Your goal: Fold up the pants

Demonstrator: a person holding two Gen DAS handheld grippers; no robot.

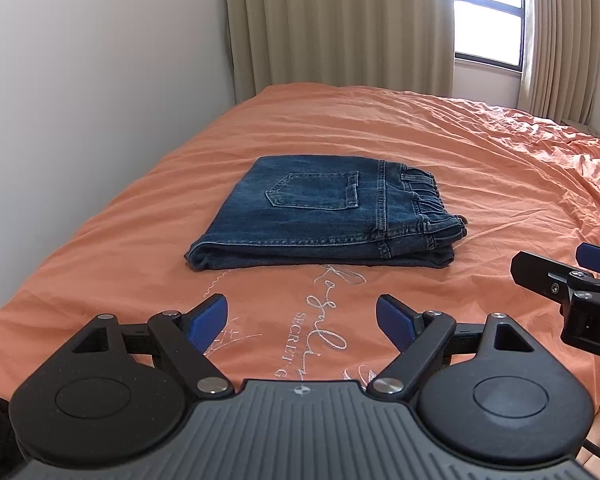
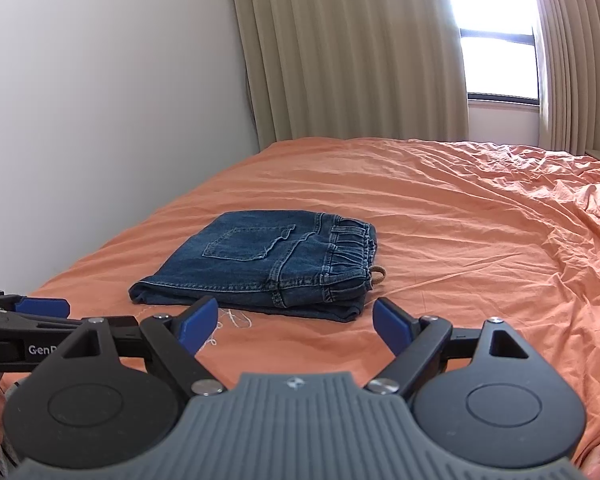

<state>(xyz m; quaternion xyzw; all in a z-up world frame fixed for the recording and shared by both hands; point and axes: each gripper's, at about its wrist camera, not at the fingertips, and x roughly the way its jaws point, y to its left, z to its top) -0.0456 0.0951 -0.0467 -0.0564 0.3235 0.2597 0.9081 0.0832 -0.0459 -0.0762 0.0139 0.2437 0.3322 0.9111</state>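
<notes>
folded jeans (image 1: 324,216), tan loop (image 2: 378,273) half-hidden

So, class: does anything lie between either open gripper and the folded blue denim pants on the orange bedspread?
Nothing visible does. Only bare orange bedspread separates the left gripper and right gripper from the folded blue denim pants.

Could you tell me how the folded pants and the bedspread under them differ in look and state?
The pants are dark blue denim; the bedspread is orange with pale embroidered script. The pants are folded into a compact stack with the back pocket on top; the bedspread lies spread out in one layer. The pants look smooth; the bedspread is wrinkled, mostly to the right. Both are fabric, and neither is gripped.
</notes>
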